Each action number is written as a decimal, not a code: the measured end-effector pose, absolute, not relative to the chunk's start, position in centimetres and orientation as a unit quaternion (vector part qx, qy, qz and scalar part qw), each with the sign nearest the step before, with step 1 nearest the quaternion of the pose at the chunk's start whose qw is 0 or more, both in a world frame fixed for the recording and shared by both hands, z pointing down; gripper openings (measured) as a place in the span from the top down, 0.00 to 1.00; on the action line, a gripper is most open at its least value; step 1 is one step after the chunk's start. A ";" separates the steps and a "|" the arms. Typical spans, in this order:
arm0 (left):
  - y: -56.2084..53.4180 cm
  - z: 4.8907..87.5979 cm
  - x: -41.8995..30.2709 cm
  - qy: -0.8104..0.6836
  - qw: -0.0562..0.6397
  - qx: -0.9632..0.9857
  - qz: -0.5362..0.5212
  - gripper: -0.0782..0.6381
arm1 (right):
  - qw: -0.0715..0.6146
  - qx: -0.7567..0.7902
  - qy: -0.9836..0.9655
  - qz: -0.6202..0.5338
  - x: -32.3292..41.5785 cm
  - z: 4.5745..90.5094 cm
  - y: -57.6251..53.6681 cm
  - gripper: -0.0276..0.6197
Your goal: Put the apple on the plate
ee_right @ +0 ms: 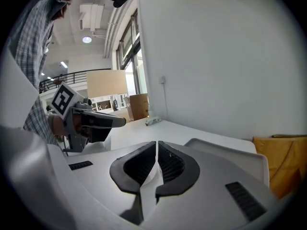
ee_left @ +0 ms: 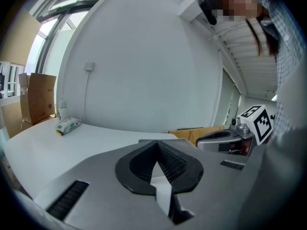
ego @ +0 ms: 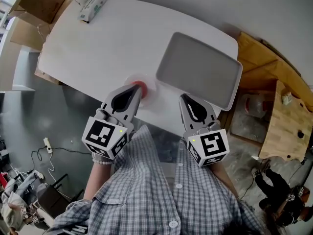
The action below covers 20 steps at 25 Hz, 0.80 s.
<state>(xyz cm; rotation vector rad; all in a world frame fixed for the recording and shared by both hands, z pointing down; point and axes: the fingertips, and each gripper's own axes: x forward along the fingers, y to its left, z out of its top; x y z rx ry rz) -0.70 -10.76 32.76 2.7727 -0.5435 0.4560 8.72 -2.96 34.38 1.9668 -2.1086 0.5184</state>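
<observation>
A red apple [ego: 140,85] lies on the white table [ego: 98,48] near its front edge, mostly hidden under the tip of my left gripper [ego: 137,89]. Just right of it sits the plate [ego: 200,70], a grey rectangular tray. The left gripper is shut and empty, hovering over the apple. My right gripper [ego: 184,98] is also shut and empty, at the tray's near edge. In the left gripper view the shut jaws [ee_left: 156,145] hide the apple. The right gripper view shows its closed jaws [ee_right: 157,143], the tray's rim [ee_right: 225,150] and the left gripper [ee_right: 91,121].
A tissue packet [ego: 91,6] lies at the table's far left corner. Cardboard boxes [ego: 41,1] stand beyond that corner. Wooden furniture [ego: 276,97] is close to the table's right end. A power strip with cable [ego: 47,143] lies on the floor at left.
</observation>
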 end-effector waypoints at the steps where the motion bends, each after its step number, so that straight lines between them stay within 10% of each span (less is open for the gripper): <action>1: -11.5 33.3 -1.2 -0.191 0.140 0.957 0.165 0.88 | 0.106 0.665 -0.716 0.185 8.3 34.9 -3.4 0.91; 20: -16.7 47.9 -7.1 -0.170 0.266 0.895 0.316 0.88 | 0.163 0.623 -0.671 0.367 4.2 47.2 -7.5 0.91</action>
